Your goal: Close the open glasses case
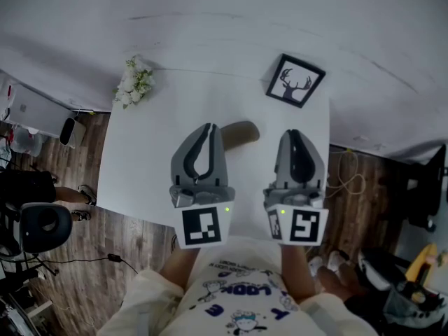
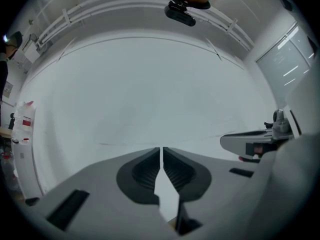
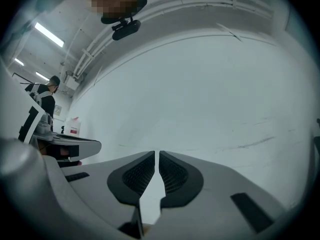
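A brown glasses case (image 1: 242,132) lies on the white table (image 1: 147,166), and only its right end shows from behind my left gripper. I cannot tell whether it stands open. My left gripper (image 1: 208,129) is held level above the table, its jaws shut with nothing between them (image 2: 161,150). My right gripper (image 1: 292,134) hovers level just right of the case, also shut and empty (image 3: 157,154). Both gripper views face the bare white wall, and neither shows the case.
A bunch of white flowers (image 1: 134,82) lies at the table's far left corner. A framed deer picture (image 1: 295,80) stands at the far right. A black office chair (image 1: 43,226) is on the wood floor to the left, and cables (image 1: 348,173) lie to the right.
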